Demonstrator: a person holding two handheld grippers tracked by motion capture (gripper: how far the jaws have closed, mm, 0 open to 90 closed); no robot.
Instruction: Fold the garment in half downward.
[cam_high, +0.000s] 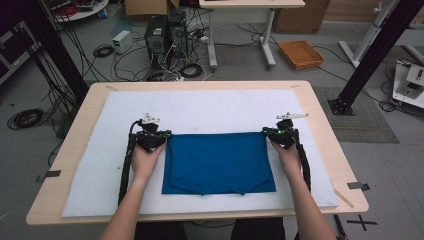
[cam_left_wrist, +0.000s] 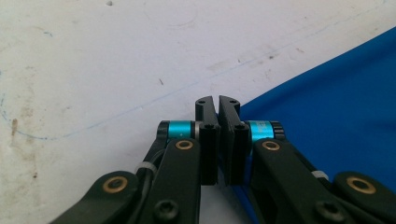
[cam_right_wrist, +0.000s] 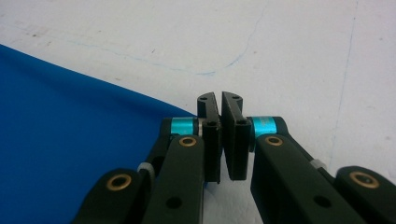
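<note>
Two grippers sit at the far corners of a folded blue cloth (cam_high: 218, 162) that lies on the white mat (cam_high: 210, 107) covering the table (cam_high: 320, 107). The left gripper (cam_high: 151, 135) is at the cloth's 10 o'clock corner, the right gripper (cam_high: 282, 134) at its 2 o'clock corner, each held in one hand (cam_high: 146, 160).

In the left gripper view, the jaws are drawn together with only a thin slit between them, and the blue cloth (cam_left_wrist: 336, 126) edge runs in from 3 o'clock right up to the jaw tips. In the right gripper view the jaws are likewise nearly closed, with the cloth (cam_right_wrist: 70, 154) coming in from 9 o'clock to the tips. Whether either pair actually pinches fabric I cannot tell; the cloth meets the jaws but no fold shows between them.

The cloth's long axis runs 9 to 3 o'clock across the table, and its near edge lies toward 6 o'clock, close to the person. Each hand is equally near its own corner, so any next fold or pull would probably be a two-handed one, likely drawing the far edge toward 6 o'clock.

Nothing stands in the way on the mat. Beyond the table at 12 o'clock the floor holds computer towers (cam_high: 165, 35), loose cables and an orange tray (cam_high: 301, 54), all well apart.
</note>
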